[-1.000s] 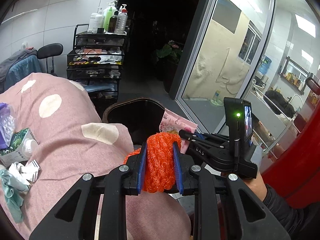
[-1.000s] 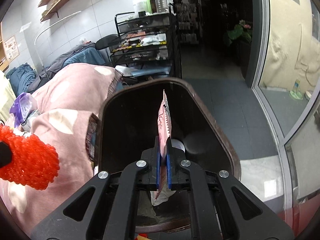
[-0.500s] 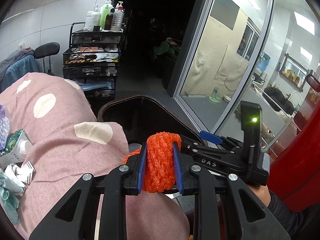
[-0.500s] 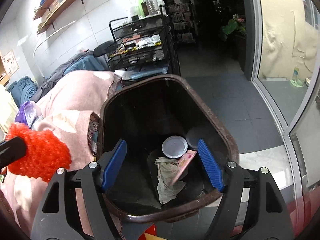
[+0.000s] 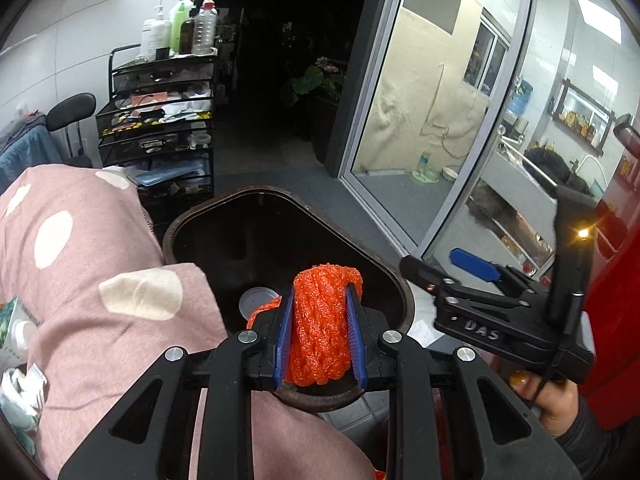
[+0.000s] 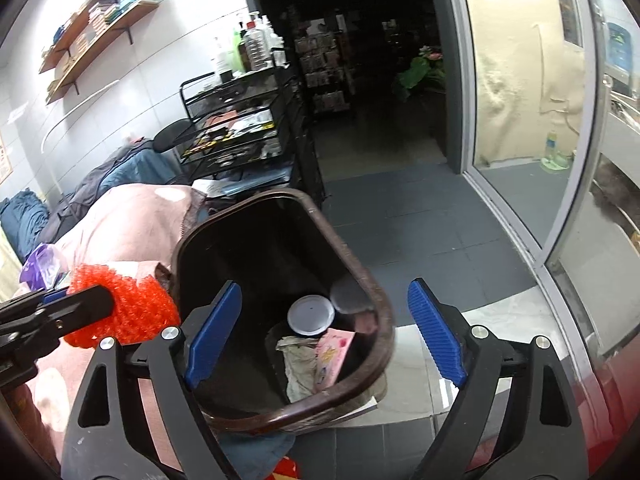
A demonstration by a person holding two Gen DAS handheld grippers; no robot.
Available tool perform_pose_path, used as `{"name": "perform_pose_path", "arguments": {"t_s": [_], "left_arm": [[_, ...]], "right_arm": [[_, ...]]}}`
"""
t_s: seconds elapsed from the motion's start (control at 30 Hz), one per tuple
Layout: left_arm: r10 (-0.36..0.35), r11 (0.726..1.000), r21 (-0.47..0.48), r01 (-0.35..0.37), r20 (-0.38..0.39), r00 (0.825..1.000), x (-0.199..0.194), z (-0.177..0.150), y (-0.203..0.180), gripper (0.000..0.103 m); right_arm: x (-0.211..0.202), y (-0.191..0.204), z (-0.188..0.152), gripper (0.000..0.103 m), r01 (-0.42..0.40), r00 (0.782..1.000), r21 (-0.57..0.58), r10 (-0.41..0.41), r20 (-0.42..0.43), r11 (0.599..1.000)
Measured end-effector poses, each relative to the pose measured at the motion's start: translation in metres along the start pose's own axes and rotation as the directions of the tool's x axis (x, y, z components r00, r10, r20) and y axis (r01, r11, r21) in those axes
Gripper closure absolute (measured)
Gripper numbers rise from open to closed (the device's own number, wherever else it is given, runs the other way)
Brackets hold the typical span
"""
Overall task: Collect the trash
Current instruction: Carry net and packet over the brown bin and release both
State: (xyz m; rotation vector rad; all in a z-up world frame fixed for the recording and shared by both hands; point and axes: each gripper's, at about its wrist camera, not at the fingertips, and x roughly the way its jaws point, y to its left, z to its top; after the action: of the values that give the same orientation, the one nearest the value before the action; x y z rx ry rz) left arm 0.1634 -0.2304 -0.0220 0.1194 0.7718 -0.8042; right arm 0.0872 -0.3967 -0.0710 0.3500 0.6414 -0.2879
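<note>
Dropped from the right gripper (image 6: 324,336), whose jaws have just been opening and stand wide apart with nothing between, flat pink printed wrapper (image 6: 334,354) now lies inside dark brown plastic bin (image 6: 362,280). Left gripper (image 5: 320,334) clamps orange knobbly mesh wad (image 5: 320,320) over bin, beside pink dotted blanket (image 5: 80,264); grey tiled floor (image 6: 408,216).

Bin (image 6: 352,384) on the floor, just right of a blanket-covered bed (image 5: 80,280). In the bin: a lid (image 6: 311,314), a cloth (image 6: 298,364), a packet (image 6: 332,354) leaning on the cloth. Behind the bin, a wire cart (image 5: 160,128) with bottles (image 5: 180,24) on top. Right of the bin, a glass door (image 6: 520,120). Over the bin's near rim, a mesh sponge (image 5: 320,320).
</note>
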Motion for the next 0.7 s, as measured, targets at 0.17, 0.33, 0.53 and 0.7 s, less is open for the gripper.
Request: {"name": "perform_pose_path", "arguments": {"t_s": [0.17, 0.33, 0.53, 0.7], "left_arm": [[0.0, 1.0, -0.003, 0.0, -0.034, 0.999, 0.015, 0.001, 0.0, 0.078], [0.008, 1.0, -0.013, -0.009, -0.056, 0.998, 0.025, 0.001, 0.001, 0.078], [0.018, 1.0, -0.022, -0.019, -0.072, 0.997, 0.033, 0.004, 0.004, 0.078], [0.022, 0.999, -0.037, -0.024, -0.058, 0.998, 0.032, 0.002, 0.005, 0.04]], "right_arm": [[-0.001, -0.01, 0.001, 0.018, 0.019, 1.0, 0.014, -0.019, 0.001, 1.0], [-0.001, -0.017, 0.001, 0.018, 0.03, 1.0, 0.019, -0.03, 0.0, 0.999], [0.002, -0.02, 0.001, 0.018, 0.035, 0.999, 0.023, -0.035, -0.007, 0.999], [0.004, -0.02, 0.0, 0.018, 0.036, 0.999, 0.021, -0.035, -0.019, 0.999]]}}
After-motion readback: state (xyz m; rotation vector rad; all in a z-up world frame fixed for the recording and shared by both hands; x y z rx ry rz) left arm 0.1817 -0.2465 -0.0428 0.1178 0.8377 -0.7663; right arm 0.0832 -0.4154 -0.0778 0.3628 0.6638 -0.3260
